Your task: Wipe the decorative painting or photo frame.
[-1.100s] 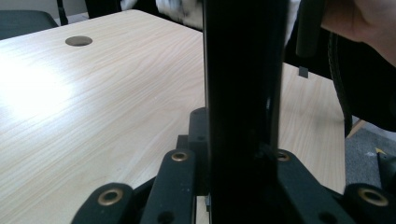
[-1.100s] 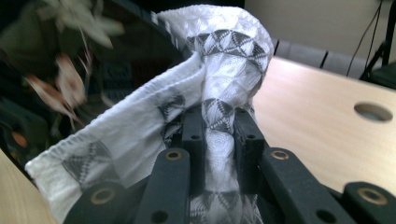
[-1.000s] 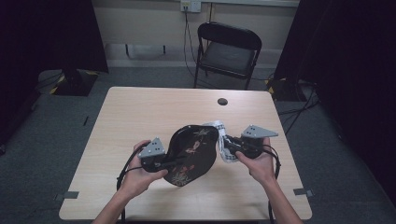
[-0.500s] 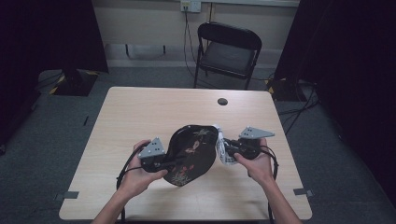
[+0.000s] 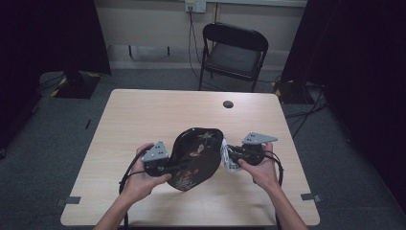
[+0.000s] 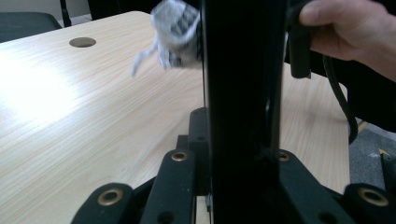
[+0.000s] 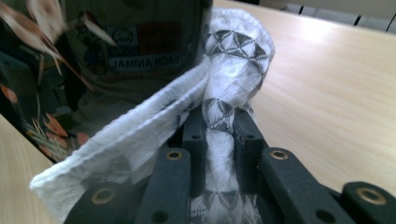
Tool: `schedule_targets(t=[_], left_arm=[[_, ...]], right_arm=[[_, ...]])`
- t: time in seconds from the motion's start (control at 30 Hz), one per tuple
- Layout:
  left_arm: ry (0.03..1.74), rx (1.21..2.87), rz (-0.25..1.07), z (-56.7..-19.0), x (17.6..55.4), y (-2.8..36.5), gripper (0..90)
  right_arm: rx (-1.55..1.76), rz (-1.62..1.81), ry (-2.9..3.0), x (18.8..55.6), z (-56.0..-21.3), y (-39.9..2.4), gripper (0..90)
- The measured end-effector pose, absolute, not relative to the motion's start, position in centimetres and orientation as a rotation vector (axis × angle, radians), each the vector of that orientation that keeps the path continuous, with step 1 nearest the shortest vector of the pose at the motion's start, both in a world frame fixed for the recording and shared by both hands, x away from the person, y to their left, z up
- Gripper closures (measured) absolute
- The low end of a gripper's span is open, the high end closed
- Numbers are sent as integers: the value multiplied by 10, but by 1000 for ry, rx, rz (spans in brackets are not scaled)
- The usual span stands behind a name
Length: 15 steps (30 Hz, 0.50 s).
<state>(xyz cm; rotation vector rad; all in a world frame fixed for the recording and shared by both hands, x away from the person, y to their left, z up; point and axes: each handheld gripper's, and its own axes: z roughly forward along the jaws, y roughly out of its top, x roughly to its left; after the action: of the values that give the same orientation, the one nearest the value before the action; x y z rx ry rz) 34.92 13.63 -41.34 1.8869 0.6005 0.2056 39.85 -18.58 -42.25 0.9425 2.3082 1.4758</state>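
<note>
A: What does the right claw [image 7: 219, 121] hold?

B: Its jaws stand narrow, clamped on a crumpled white paper towel with a black triangle print [image 7: 224, 88]. The wad bulges out past the tips and sits just beside the right edge of the glossy black lacquered tray painted with flowers [image 5: 196, 155].

A: And the left claw [image 5: 179, 166]?

B: Pinched tight on the tray's left rim. In the left gripper view the tray [image 6: 243, 93] stands edge-on between the jaws, a dark vertical band, so the dish is tilted up off the pale wooden worktop [image 5: 143, 115] and not lying flat.

A: So which way does the tray lie from the towel?

B: To the person's left of it, its long axis running from near-left to far-right in the high view. The right hand [image 5: 258, 167] is nearer the painted face, so a wipe would likely travel leftward across it.
</note>
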Motion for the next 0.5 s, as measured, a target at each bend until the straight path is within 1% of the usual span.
schedule_targets(t=[0.17,0.5], left_arm=[[600,1888,206,-414,349,137,802],[602,1879,200,-414,349,137,803]], right_arm=[[950,1448,2346,400,-430,-187,790],[960,1558,2253,399,-413,-190,788]])
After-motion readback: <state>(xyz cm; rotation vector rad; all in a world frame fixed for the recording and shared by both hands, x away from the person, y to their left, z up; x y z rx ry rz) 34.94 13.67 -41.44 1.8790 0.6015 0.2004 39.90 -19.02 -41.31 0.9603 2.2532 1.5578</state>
